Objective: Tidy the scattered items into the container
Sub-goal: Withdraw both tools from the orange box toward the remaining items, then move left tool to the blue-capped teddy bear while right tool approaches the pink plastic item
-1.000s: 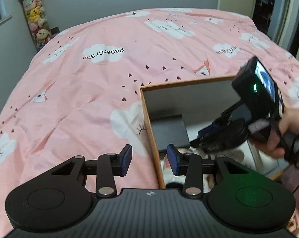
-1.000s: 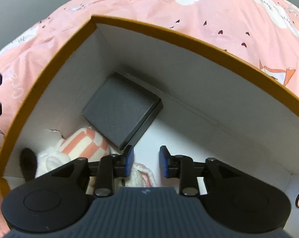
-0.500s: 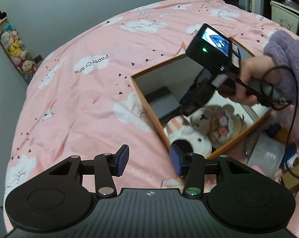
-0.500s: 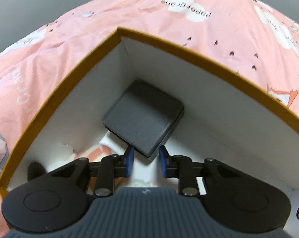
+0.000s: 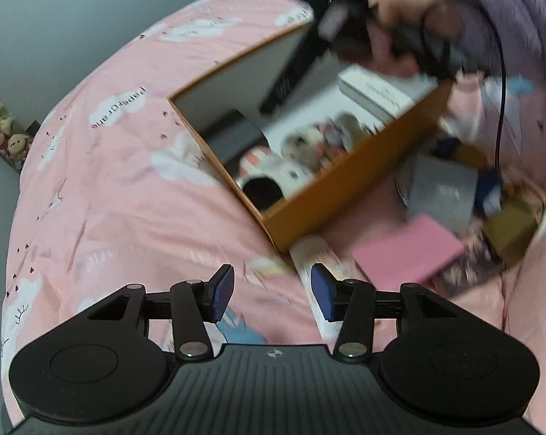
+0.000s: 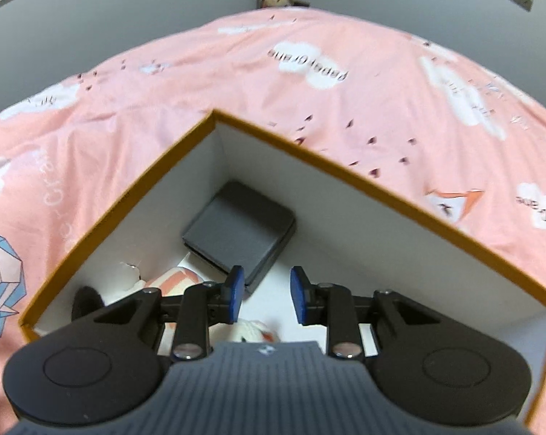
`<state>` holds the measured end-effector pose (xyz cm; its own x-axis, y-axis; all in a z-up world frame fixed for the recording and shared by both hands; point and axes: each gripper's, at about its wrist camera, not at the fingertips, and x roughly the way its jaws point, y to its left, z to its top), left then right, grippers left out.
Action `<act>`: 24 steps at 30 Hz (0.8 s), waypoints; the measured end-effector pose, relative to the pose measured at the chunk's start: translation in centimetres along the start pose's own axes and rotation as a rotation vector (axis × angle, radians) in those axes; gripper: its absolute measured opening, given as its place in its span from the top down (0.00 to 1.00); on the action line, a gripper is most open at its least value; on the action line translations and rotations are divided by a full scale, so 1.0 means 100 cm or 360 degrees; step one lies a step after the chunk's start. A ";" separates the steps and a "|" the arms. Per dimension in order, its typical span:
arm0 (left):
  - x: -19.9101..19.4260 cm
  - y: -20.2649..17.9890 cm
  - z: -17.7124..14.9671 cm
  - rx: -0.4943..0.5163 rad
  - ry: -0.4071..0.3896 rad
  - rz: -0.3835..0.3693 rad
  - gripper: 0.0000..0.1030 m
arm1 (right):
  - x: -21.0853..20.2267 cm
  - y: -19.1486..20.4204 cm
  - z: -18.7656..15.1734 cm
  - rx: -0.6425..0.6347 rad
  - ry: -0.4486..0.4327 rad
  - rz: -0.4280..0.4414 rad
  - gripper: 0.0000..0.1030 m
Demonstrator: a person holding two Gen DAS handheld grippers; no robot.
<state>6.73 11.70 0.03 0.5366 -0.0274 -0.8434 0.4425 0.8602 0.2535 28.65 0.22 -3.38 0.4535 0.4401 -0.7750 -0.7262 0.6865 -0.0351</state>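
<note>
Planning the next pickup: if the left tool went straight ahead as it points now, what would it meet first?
Probably the pale printed tube lying on the bedspread just ahead of the open left tool, short of the orange box. Blur makes depth uncertain.

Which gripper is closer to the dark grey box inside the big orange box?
Right. The right gripper hangs just above the dark grey box; the left gripper is outside the orange box.
</note>
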 end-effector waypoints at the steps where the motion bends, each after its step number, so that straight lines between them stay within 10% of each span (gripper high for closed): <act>1: 0.000 -0.002 -0.003 0.0004 0.0005 -0.0012 0.47 | -0.005 -0.002 -0.002 0.0012 -0.0013 -0.0007 0.70; 15: 0.009 -0.025 -0.032 0.0113 0.0059 -0.0019 0.46 | -0.047 -0.012 -0.022 0.0102 -0.0067 -0.0103 0.65; 24: -0.027 -0.004 -0.006 0.0113 -0.0200 0.0223 0.46 | -0.071 -0.012 -0.029 0.0128 -0.0123 -0.0093 0.63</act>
<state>4.65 11.79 1.93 0.6798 0.0229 -0.7331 0.4046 0.8219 0.4009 24.76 -5.40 0.34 0.5346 0.4392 -0.7220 -0.6551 0.7551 -0.0258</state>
